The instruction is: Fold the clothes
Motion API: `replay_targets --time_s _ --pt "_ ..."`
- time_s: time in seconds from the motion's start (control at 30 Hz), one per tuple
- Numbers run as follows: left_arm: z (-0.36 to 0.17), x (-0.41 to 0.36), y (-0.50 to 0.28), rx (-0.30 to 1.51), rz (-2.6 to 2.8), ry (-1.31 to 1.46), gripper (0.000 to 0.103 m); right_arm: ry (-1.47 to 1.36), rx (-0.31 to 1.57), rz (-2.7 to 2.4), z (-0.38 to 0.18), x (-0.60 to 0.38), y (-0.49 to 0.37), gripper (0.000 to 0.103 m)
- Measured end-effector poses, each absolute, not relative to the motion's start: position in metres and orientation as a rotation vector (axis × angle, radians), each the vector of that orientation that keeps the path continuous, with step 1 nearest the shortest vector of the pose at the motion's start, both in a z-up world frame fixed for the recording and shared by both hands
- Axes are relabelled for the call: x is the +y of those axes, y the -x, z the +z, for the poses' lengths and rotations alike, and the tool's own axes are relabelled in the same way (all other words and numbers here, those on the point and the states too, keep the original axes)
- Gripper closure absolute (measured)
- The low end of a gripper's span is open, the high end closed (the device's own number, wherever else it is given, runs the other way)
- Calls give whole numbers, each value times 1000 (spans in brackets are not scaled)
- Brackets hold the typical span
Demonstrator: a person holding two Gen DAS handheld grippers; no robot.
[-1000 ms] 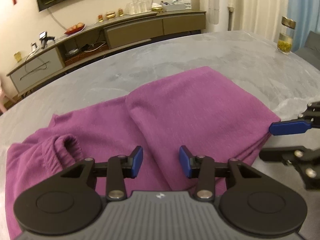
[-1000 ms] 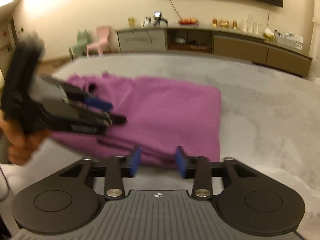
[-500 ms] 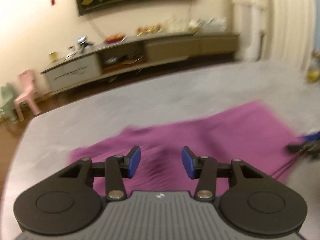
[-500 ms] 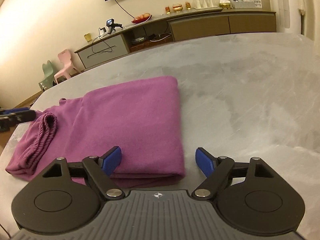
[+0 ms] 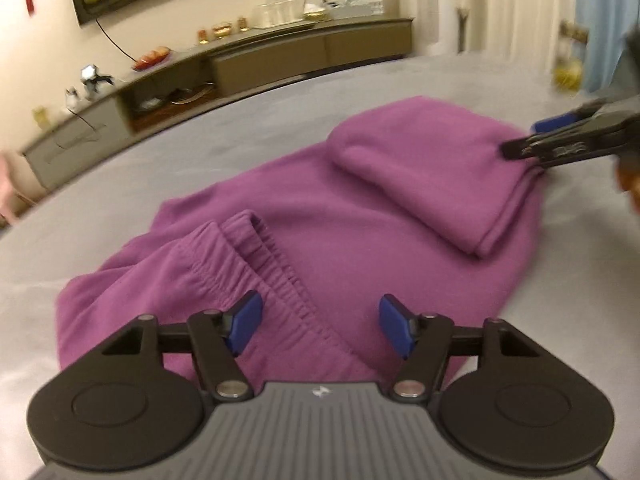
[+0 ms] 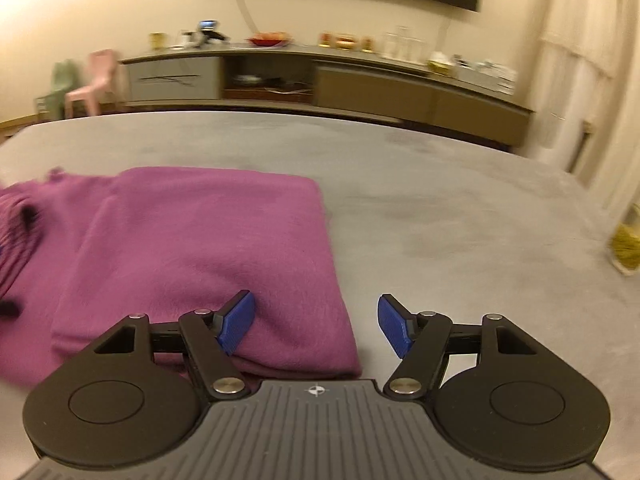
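Note:
A purple pair of pants (image 5: 320, 216) lies partly folded on the grey table (image 5: 248, 128), with the legs doubled over at the far right and the elastic waistband (image 5: 256, 256) near me. My left gripper (image 5: 320, 326) is open and empty just above the waistband. My right gripper (image 6: 316, 326) is open and empty over the near right corner of the folded pants (image 6: 192, 248). It also shows in the left wrist view (image 5: 560, 140) at the folded end's right edge.
A long low sideboard (image 6: 320, 80) with dishes and glasses stands against the far wall. A jar with yellow contents (image 6: 626, 244) stands on the table's right side. Small pink and green chairs (image 6: 88, 80) stand at the far left. Curtains (image 5: 520, 4) hang on the right.
Both grippers have opened wider. The left gripper swung back over the waistband end. The right gripper turned and sits over the folded end's near corner.

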State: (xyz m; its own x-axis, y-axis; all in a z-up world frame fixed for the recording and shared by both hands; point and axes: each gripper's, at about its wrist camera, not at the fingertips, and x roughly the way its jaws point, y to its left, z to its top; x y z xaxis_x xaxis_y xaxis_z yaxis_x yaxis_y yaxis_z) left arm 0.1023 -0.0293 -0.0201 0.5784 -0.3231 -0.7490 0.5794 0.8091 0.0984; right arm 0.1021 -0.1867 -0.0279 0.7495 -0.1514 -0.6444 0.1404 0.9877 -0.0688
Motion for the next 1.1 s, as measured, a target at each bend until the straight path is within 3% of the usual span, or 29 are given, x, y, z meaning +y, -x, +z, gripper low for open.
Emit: replay_targets --time_s 0.27,0.3,0.33,0.37,0.4,0.47,0.53,0.67,0.9,0.93,0.97,1.0,1.03,1.1 --pt "23 0 -116 812 -618 -49 44 -268 722 -119 -34 -267 -137 18" --pt "25 6 -122 822 -616 -15 44 -295 730 -105 -38 -270 -143 22" --pt "26 9 -126 826 -610 5 44 -291 753 -86 -44 -267 -149 33" --pt "28 12 -129 830 -604 24 44 -282 761 -47 -51 -263 -155 56" --pt "29 15 -132 834 -598 44 44 -277 746 -22 -51 -259 -160 71" --pt "38 16 -137 822 -610 85 44 -209 682 -20 -41 -242 -156 85" --pt "50 15 -140 803 -631 133 40 -140 617 -20 -30 -225 -150 88" --pt "74 3 -140 761 -694 222 20 87 444 76 -6 -154 -125 89" --pt "77 -47 -142 825 -741 145 7 367 315 312 -10 -38 -87 89" --pt "71 -55 -141 841 -705 80 14 379 309 333 -14 -29 -83 89" --pt "65 -62 -140 857 -667 15 29 380 312 349 -17 -24 -81 89" --pt "58 -64 -141 878 -635 -17 77 375 312 354 -18 -21 -80 89" --pt "52 -66 -143 900 -602 -48 98 369 312 358 -19 -19 -78 89" --pt "51 -51 -149 908 -589 20 100 327 339 367 -21 -20 -81 88"
